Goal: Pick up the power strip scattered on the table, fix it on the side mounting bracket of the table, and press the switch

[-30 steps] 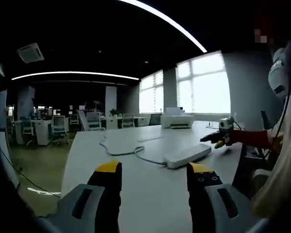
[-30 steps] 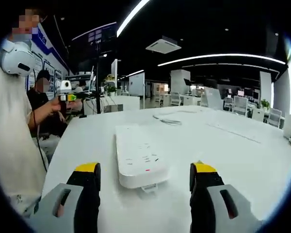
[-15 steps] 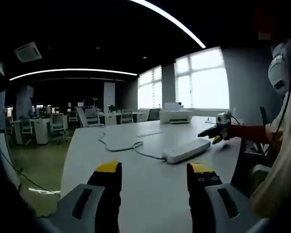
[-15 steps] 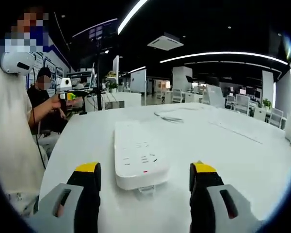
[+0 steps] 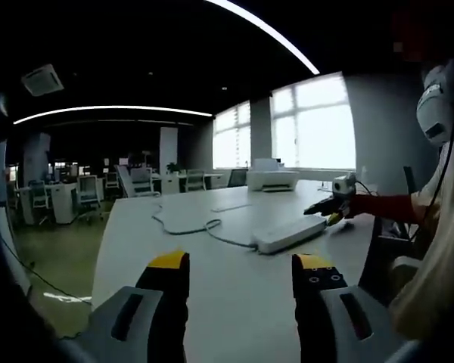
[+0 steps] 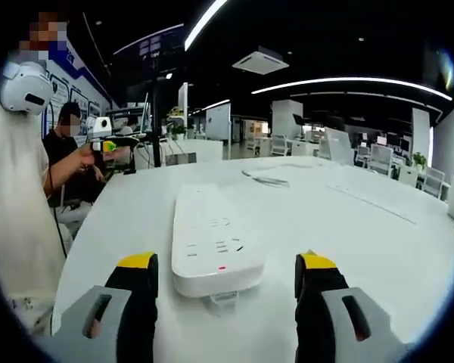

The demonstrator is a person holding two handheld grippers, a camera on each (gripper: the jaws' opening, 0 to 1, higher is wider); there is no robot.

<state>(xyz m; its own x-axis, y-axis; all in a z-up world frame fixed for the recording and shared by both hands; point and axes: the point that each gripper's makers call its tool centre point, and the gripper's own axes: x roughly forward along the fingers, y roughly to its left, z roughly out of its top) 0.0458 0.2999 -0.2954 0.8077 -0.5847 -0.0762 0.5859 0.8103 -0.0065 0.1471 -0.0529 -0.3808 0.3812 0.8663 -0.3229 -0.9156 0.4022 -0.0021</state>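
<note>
- My right gripper [image 6: 223,291] has crept closer to the power strip [image 6: 216,246] over the last second. It looks bigger now, its near end sitting between my jaws, which are wide apart with nothing in them.
- Strip's still flat on the white table [image 6: 378,234], cord [image 5: 193,227] trailing off behind it.
- Left gripper [image 5: 240,291] hangs back, jaws apart too, empty.
- So I reckon the grab is next; the bracket and switch bit hasn't started.
</note>
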